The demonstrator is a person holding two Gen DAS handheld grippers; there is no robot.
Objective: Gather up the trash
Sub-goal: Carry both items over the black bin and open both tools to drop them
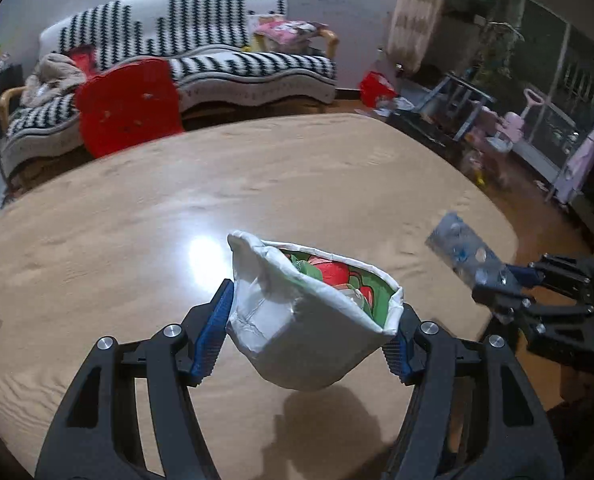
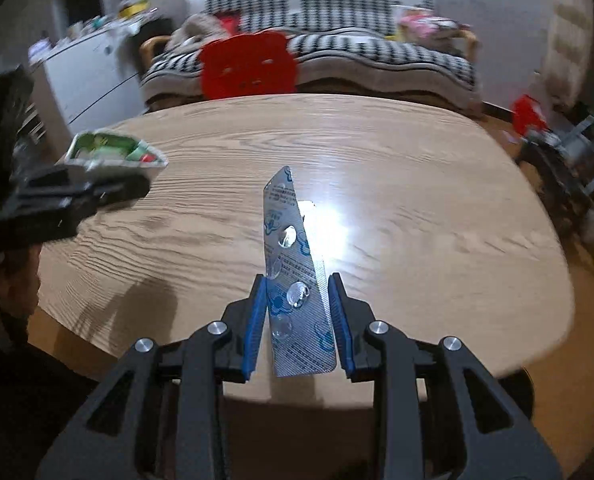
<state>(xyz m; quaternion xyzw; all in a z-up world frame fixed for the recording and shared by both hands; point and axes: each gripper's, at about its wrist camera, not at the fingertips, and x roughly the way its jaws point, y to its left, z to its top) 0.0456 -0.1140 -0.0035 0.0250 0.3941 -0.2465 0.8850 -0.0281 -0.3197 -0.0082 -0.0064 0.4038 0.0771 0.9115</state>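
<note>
1. Blue pads of my left gripper (image 1: 311, 330) sit nearest the lens, spread wide but pressed on both sides of a crumpled white paper cup (image 1: 301, 332). It hangs above the wooden table (image 1: 177, 200), casting a shadow below it.
2. Cup mouth faces up and away; red and green wrapper scraps (image 1: 337, 276) lie inside. I judge it light and soft: the wall is already dented, so a harder squeeze would crush it or spill the contents. Holding it across the upper wall, as now, looks right.
3. My right gripper (image 2: 299, 320) pinches a silver blister pack (image 2: 293, 272) near its lower end, jaws nearly together. The strip sticks up and away over the table, its near edge clear of the pads.
4. Pack reads as thin, light, springy foil with empty-looking bubbles. It could twist or slip, so I would keep a grip on the flat faces.
5. From the right wrist view, cup and left gripper sit far left.
6. Beyond the table: a red chair (image 1: 129, 108) and a zigzag-patterned sofa (image 1: 201, 40). I see no bin.
</note>
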